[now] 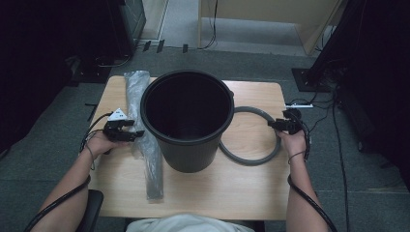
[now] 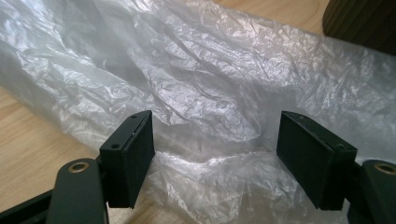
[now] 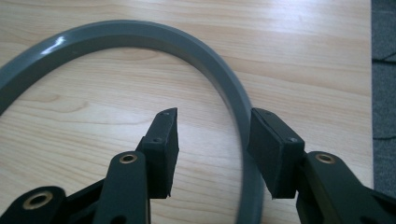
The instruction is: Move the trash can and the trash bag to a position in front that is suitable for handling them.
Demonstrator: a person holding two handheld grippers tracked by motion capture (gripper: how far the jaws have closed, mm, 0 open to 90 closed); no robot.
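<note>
A black bucket (image 1: 187, 121) stands upright in the middle of the wooden table (image 1: 232, 188). A long roll of clear plastic bag (image 1: 151, 159) lies along its left side. My left gripper (image 1: 130, 129) is at this bag, open; in the left gripper view its jaws (image 2: 215, 154) stand wide with crumpled plastic (image 2: 210, 70) between them, pads not pressing. A grey ring (image 1: 251, 159) lies flat to the right of the bucket. My right gripper (image 1: 271, 124) is open and straddles the ring's right arc (image 3: 140, 35), with the band close to one pad (image 3: 267, 149).
The bucket's ribbed wall (image 2: 359, 21) is just beyond the bag. The table's right edge runs close behind the ring, with grey carpet (image 3: 383, 70) past it. Cables (image 1: 333, 121) lie on the floor to the right, and dark equipment stands at the back left.
</note>
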